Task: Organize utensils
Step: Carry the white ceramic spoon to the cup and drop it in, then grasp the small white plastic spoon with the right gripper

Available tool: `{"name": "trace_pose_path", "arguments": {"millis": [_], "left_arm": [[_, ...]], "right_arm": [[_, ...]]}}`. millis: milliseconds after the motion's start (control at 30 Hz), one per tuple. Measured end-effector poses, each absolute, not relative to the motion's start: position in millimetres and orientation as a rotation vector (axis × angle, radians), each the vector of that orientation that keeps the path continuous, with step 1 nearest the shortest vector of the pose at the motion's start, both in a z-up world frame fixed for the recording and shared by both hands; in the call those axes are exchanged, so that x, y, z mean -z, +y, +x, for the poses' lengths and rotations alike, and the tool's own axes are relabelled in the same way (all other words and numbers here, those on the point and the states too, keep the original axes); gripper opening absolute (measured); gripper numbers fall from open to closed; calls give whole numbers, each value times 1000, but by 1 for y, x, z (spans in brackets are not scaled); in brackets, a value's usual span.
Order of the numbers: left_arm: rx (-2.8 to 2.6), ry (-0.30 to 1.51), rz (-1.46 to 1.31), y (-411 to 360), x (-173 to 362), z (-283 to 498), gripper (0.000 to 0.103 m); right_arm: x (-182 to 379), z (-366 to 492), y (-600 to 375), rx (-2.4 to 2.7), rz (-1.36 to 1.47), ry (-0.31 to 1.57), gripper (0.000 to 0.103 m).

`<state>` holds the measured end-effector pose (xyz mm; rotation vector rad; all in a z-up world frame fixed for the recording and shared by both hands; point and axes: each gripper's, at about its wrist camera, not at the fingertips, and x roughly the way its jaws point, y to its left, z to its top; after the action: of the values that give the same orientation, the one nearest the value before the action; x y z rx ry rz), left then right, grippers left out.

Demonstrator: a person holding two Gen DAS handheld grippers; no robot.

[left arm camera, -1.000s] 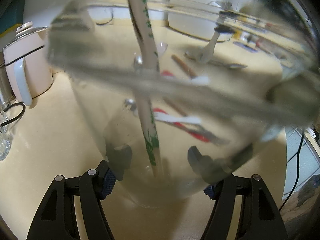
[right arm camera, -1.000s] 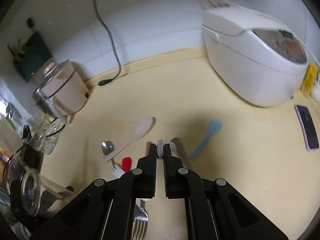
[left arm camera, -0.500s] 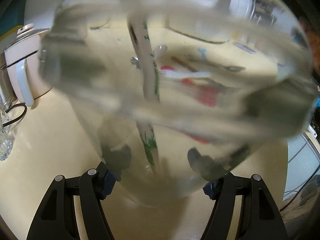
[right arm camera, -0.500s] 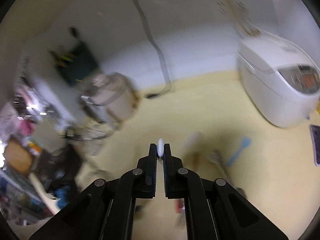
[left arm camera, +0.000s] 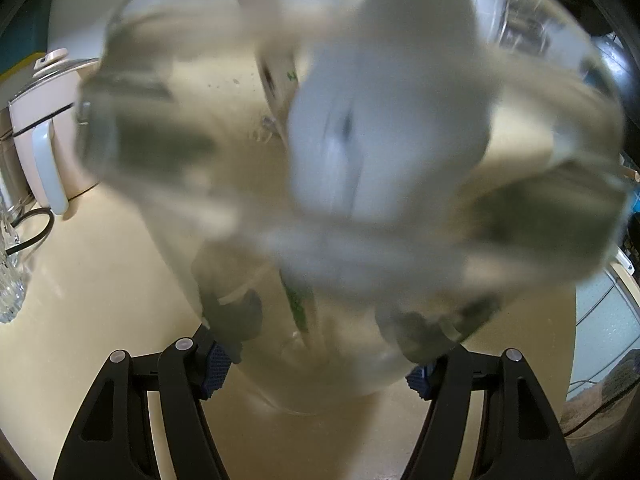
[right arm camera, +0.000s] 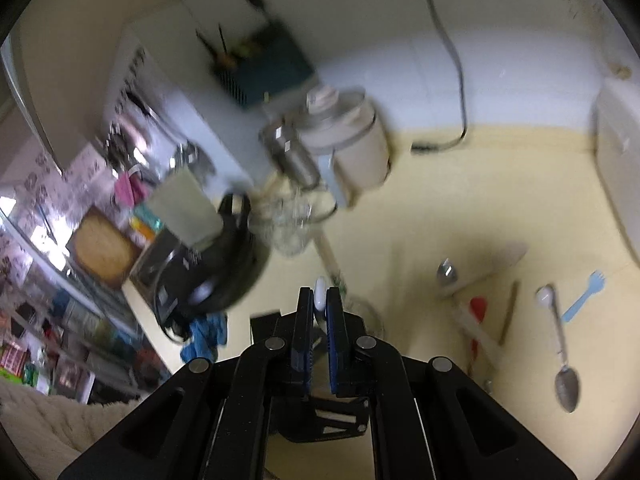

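1. One clear glass jar (left arm camera: 224, 240), with one green-printed stick (left arm camera: 298, 308) standing in it.
2. Two metal spoons on the tabletop (right arm camera: 440, 208): one long (right arm camera: 564, 376), one short (right arm camera: 447, 272).
3. One blue spork (right arm camera: 584, 296).
4. One pale wooden spatula (right arm camera: 508, 256).
5. One red spoon (right arm camera: 478, 308).
6. One brown stick (right arm camera: 509, 312).
7. One white utensil handle (right arm camera: 320, 298).
8. Two white cookers: one small (right arm camera: 352, 140), one large (right arm camera: 620, 168).
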<state>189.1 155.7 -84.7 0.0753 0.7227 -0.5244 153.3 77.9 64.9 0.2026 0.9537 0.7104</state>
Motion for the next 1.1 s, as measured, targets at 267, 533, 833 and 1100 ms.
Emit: {"name": "trace_pose_path", "arguments": {"millis": [267, 533, 833, 1100], "left_arm": [[523, 724, 76, 155, 85, 190, 73], [523, 726, 72, 156, 86, 194, 73], [521, 724, 76, 157, 86, 194, 73], [521, 725, 75, 155, 86, 193, 73]], "right_arm": [[-33, 166, 93, -689, 162, 1060, 14], [-60, 176, -14, -498, 333, 892, 46], [54, 234, -119, -163, 279, 1170, 46], [89, 266, -64, -208, -5, 1175, 46]]}}
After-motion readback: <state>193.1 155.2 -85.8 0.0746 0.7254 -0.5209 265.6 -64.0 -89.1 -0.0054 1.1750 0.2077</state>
